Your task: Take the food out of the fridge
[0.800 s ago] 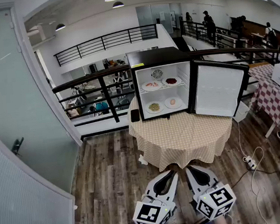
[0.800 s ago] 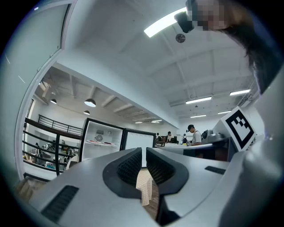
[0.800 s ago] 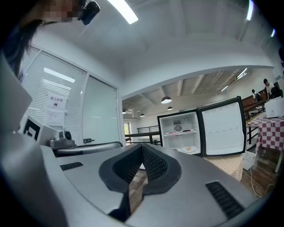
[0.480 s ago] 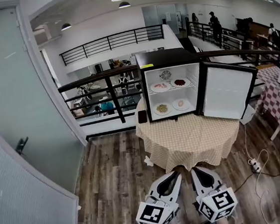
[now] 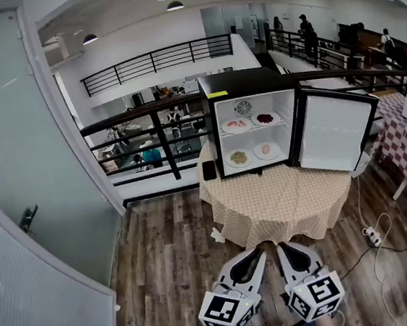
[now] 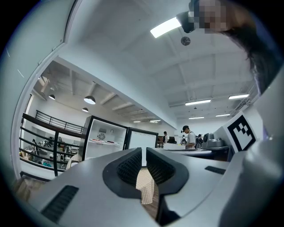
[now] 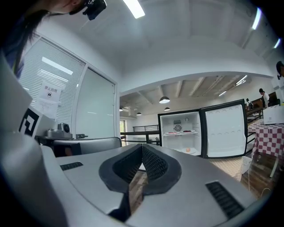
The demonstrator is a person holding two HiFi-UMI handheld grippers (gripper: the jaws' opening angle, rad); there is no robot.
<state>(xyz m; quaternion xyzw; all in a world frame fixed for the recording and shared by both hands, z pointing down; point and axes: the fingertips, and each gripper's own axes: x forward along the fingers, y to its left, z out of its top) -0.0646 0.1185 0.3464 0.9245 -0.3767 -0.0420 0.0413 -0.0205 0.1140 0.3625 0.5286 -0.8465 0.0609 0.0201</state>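
Jaws on both the left gripper [image 5: 255, 252] and the right gripper [image 5: 282, 247] are pressed together with nothing in them, low over the wood-plank floor [image 5: 163, 258] and well short of the food. The food sits in the small black fridge [image 5: 242, 81], on four white plates. On the upper shelf there's a pinkish plate [image 5: 236, 125] and a dark red plate [image 5: 265, 119]. On the bottom are a yellow-green plate [image 5: 239, 157] and a plate with a pale lump [image 5: 265, 150]. The exact dishes are too small to tell. The white-lined door [image 5: 335, 132] hangs open on the right, and the fridge sits on a round counter [image 5: 277, 198] covered in beige checked cloth.

Open fridge [image 5: 244, 82] stands at the surface's [image 5: 277, 203] far edge, apparently four plates of food [image 5: 236, 125] inside.
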